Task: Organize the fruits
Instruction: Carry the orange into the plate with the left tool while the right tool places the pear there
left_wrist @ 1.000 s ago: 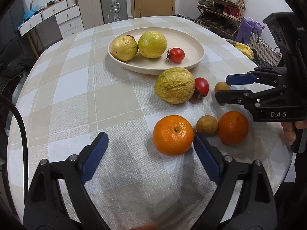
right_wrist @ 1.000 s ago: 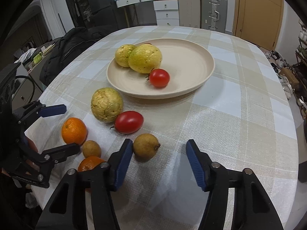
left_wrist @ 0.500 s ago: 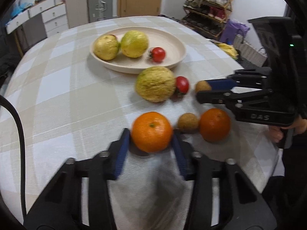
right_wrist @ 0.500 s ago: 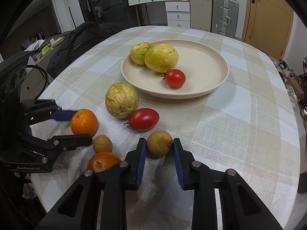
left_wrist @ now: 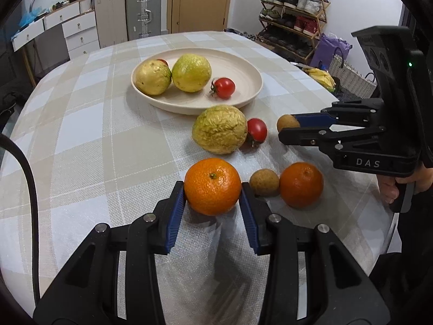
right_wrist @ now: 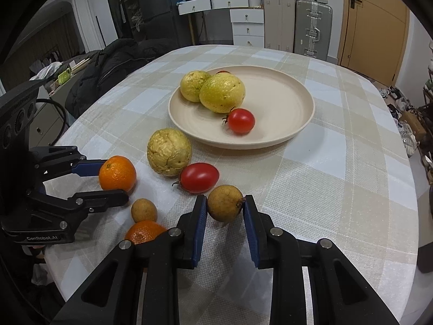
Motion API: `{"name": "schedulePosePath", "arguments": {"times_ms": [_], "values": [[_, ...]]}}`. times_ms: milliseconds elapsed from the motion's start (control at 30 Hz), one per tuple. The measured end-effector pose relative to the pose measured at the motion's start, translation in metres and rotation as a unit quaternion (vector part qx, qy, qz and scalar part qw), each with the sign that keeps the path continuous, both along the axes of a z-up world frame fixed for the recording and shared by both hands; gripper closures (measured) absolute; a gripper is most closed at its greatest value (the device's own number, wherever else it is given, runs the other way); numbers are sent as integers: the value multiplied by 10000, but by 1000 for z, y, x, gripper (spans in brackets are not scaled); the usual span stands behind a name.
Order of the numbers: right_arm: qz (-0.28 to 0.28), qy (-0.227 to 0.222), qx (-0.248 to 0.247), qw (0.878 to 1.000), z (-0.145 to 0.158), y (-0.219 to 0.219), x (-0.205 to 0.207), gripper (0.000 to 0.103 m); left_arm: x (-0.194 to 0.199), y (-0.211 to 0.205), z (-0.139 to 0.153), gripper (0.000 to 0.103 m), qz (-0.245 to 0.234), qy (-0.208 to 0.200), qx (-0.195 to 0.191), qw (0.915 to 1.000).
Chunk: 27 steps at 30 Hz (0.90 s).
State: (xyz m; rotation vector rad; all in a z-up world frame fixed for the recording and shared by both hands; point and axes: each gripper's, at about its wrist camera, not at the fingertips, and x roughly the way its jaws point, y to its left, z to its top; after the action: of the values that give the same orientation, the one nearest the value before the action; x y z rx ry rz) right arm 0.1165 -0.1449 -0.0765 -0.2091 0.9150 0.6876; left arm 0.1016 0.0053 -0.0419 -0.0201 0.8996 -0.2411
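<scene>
My left gripper is shut on an orange, which still rests on the checked tablecloth. My right gripper is shut on a small brown fruit lying on the cloth; that fruit also shows in the left wrist view. A cream plate holds two yellow-green fruits and a tomato. On the cloth lie a wrinkled yellow fruit, a red tomato, a second small brown fruit and a second orange.
The round table's edge runs close behind both grippers. A dark jacket lies at the far left side. A shoe rack, a basket with bananas, drawers and suitcases stand around the room.
Both grippers moved forward and closed: the left one onto the orange, the right one onto the small brown fruit. The fruits stay on the cloth.
</scene>
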Motion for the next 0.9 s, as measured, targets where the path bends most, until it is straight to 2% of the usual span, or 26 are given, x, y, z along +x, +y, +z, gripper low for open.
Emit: {"name": "schedulePosePath", "arguments": {"times_ms": [400, 900], "values": [[-293, -243, 394, 9985, 17, -14, 4, 75, 0, 17, 11, 66, 401, -284, -181, 9986], [-494, -417, 847, 9943, 27, -25, 6, 75, 3, 31, 19, 66, 877, -567, -101, 9945]]}}
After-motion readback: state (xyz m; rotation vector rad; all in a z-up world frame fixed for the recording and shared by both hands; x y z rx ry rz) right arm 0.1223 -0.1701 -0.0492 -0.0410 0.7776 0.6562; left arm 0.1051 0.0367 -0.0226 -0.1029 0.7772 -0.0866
